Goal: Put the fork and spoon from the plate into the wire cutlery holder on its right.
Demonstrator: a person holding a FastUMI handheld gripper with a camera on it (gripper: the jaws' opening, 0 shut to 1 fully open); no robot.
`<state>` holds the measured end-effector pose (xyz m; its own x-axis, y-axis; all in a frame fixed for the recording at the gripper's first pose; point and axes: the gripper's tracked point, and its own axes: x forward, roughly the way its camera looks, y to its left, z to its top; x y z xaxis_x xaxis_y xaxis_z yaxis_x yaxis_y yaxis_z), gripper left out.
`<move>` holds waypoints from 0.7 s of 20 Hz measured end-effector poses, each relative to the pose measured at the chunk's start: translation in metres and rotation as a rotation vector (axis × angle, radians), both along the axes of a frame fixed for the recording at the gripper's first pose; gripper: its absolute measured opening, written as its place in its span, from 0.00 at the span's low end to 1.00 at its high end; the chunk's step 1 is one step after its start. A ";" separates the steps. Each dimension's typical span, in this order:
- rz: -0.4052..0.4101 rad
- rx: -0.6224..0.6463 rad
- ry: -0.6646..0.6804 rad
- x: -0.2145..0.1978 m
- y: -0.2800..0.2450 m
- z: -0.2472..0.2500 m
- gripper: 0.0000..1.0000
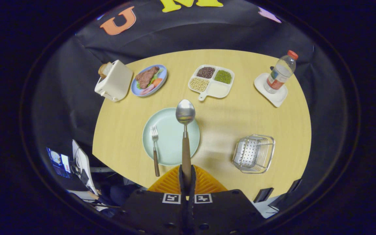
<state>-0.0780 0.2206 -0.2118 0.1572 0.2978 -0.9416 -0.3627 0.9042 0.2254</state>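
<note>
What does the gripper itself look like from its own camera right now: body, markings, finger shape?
The gripper has a dark, flat body with visible screw heads and two square black-and-white fiducial tags set side by side at its front edge. Two narrow fingers run forward from it, flanked by ribbed, fan-shaped panels that taper toward the tips. I see no cables or sleeve.

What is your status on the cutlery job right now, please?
Gripper shut on spoon, jaws clamping its handle. Fork on plate. Wire holder beyond to the right, path open.
</note>
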 end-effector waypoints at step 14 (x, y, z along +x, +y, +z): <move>-0.067 -0.138 0.088 -0.006 -0.125 0.002 0.00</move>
<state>-0.0844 0.0951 -0.2093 0.0878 0.1568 -0.9837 -0.2851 0.9502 0.1260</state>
